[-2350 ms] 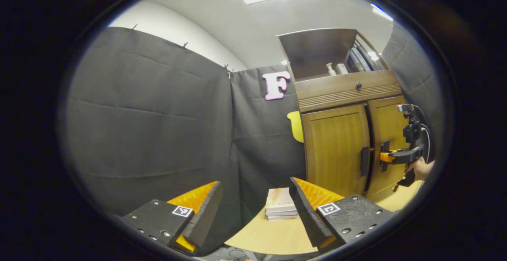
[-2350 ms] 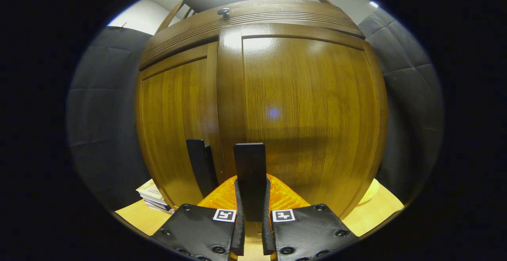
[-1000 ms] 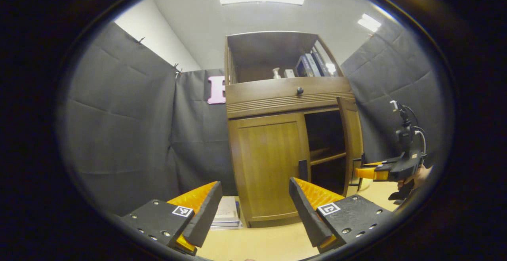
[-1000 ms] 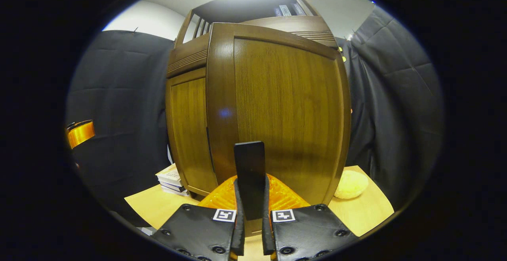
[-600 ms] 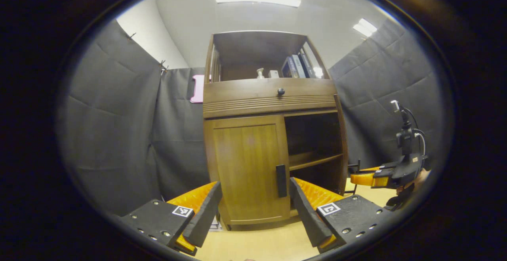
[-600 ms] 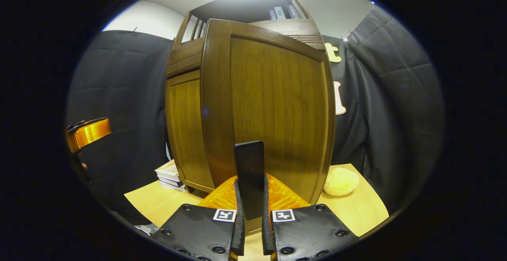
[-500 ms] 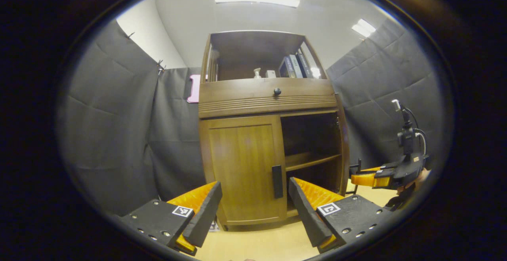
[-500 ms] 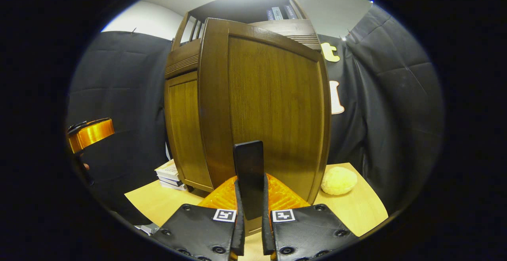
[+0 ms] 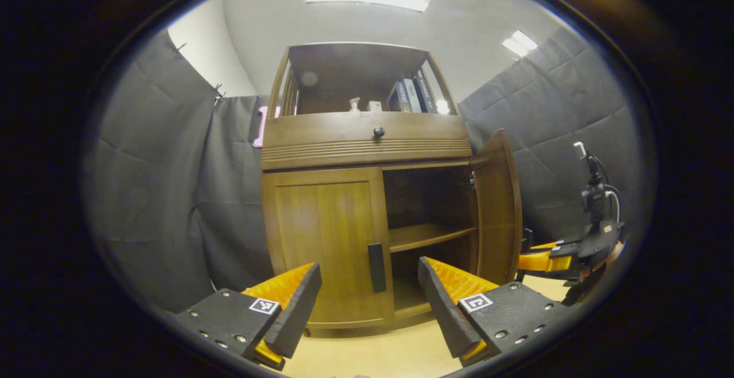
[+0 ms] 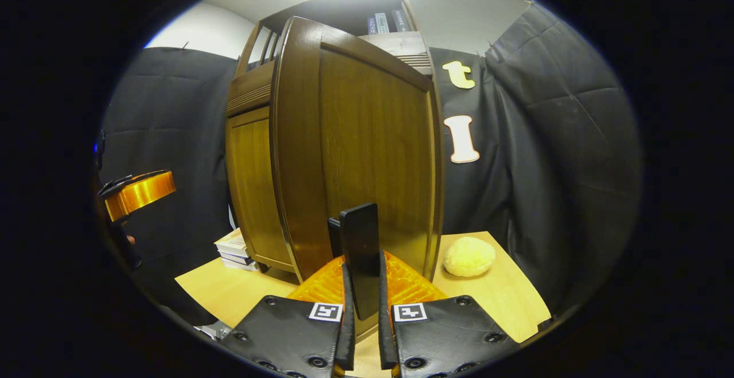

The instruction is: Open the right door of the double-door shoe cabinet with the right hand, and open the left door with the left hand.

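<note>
The cabinet (image 9: 367, 137) stands on the bench (image 9: 378, 355) against the far cloth wall. In the left gripper view its right door (image 9: 498, 211) is swung well out, showing a dark inside with a shelf (image 9: 430, 236) across it. The left door (image 9: 327, 246) is shut flat, and its dark handle (image 9: 376, 267) runs upright along the door's right edge.

The left gripper (image 9: 367, 303) hangs in front of the left door, apart from it, with its fingers (image 9: 298, 303) spread wide. The handle appears between the two fingers but farther off, and nothing is held.

At the right of the left gripper view, the right gripper (image 9: 530, 260) reaches toward the open door's free edge, with a hand (image 9: 609, 254) partly seen behind it. In the right gripper view, the right gripper (image 10: 362, 303) has its fingers (image 10: 347, 320) pinching the right door's handle (image 10: 360, 252), which stands upright between them. The door's outer face (image 10: 367, 154) rises just beyond the handle.

Above the doors is a drawer front with a small knob (image 9: 378, 132), and an open top shelf holds books (image 9: 408, 96). A stack of books (image 10: 232, 250) lies on the bench left of the cabinet, and a pale round lump (image 10: 469, 256) lies on the bench to the right.
</note>
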`<act>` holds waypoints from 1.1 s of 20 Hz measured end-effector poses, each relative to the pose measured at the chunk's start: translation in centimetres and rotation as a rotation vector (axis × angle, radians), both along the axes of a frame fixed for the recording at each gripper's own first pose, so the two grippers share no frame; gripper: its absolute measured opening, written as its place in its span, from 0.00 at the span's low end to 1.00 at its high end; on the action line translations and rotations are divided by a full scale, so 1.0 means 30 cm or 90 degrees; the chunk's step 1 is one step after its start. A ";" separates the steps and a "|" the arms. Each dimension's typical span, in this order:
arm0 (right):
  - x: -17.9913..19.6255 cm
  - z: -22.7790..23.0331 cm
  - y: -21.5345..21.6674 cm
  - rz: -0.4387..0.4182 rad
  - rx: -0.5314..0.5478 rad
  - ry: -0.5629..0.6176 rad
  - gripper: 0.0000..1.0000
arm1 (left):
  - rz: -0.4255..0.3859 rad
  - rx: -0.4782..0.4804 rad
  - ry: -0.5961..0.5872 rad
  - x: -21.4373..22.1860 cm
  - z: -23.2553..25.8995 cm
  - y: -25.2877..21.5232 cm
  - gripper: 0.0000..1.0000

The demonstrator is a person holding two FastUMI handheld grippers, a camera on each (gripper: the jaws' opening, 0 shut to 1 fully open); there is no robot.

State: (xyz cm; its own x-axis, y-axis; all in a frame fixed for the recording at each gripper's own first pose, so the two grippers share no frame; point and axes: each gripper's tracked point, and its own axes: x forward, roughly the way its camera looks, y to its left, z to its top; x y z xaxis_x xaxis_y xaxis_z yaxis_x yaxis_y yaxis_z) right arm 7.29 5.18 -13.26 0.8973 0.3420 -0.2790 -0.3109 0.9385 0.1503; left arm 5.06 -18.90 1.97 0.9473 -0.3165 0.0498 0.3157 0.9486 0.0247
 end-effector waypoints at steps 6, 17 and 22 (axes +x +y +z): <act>-0.009 -0.010 -0.164 -0.056 -0.008 0.008 0.17 | -0.020 0.006 0.005 0.017 0.002 -0.086 1.00; -0.020 -0.032 -0.434 -0.141 -0.026 0.022 0.11 | -0.039 0.017 0.004 0.070 0.005 -0.199 1.00; -0.072 0.022 -0.499 -0.165 -0.043 -0.012 0.12 | -0.011 0.020 0.002 0.131 -0.010 -0.206 1.00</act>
